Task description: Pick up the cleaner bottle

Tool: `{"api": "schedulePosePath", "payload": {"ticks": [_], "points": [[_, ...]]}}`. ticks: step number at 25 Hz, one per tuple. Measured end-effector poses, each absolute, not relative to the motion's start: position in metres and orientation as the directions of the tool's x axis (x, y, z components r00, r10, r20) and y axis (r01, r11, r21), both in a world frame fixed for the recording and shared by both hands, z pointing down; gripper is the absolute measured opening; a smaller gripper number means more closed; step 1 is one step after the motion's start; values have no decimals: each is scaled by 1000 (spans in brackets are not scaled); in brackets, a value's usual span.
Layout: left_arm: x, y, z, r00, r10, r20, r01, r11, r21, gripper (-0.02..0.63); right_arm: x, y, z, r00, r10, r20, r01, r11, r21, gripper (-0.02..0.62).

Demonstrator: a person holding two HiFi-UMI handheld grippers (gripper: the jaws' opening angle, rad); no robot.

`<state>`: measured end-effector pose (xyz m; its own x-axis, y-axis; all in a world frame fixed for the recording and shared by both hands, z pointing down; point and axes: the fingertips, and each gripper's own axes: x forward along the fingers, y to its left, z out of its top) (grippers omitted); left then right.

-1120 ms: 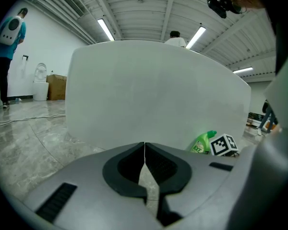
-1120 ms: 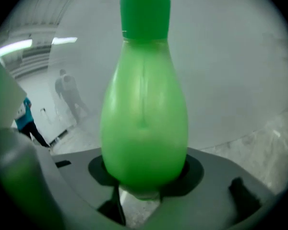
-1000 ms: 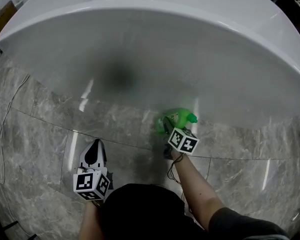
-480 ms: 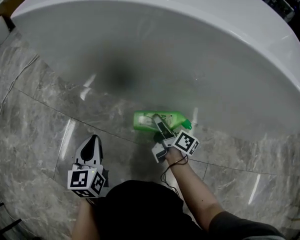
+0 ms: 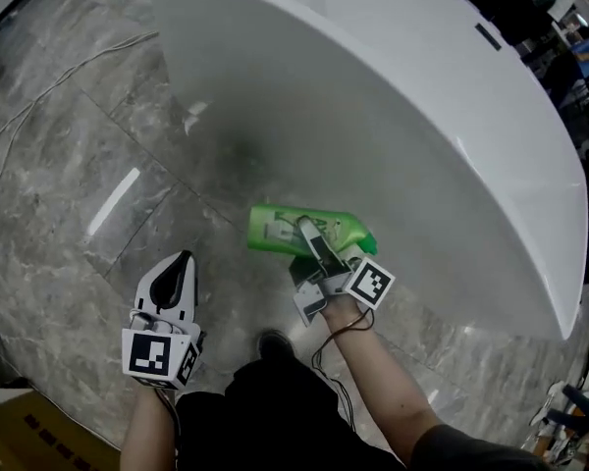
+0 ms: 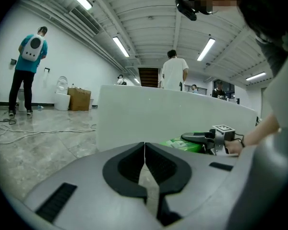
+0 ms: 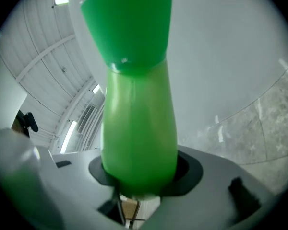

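Note:
The green cleaner bottle [image 5: 287,230] hangs off the floor on its side, close to the white tub wall. My right gripper [image 5: 303,227] is shut on it. In the right gripper view the bottle [image 7: 139,123] fills the gap between the jaws, with its darker green cap [image 7: 127,23] pointing away. My left gripper [image 5: 183,261] is lower left in the head view, apart from the bottle, shut and empty. In the left gripper view the left gripper [image 6: 144,159] has its pads together, and the bottle [image 6: 181,144] lies beyond to the right.
A large white curved tub [image 5: 422,116] takes up the upper right. Grey marble floor [image 5: 69,184] with a thin cable [image 5: 79,62] lies on the left. A shoe [image 5: 273,342] is below the bottle. Two people [image 6: 173,71] and a cardboard box [image 6: 79,99] stand far off.
My right gripper has lifted the bottle from beside the tub and turned it to lie level. Both grippers have risen. The head view has swung, so the tub now runs diagonally.

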<state>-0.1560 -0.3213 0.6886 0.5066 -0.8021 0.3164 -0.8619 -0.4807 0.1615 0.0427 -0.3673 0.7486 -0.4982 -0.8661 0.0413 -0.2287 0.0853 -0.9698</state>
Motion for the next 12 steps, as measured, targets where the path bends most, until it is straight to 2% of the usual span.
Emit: {"api": "schedulePosePath", "payload": {"ticks": [7,12], "points": [[-234,-262,598,420,-842,339,-907,-378,183,15,-36,-319,629,-610,-792,1,-156,119,-981,198],[-254,-198,517,392,-855,340,-916,-332,224,15,-57,-253,538,-627,-779,-6,-126,108,-986,198]]}}
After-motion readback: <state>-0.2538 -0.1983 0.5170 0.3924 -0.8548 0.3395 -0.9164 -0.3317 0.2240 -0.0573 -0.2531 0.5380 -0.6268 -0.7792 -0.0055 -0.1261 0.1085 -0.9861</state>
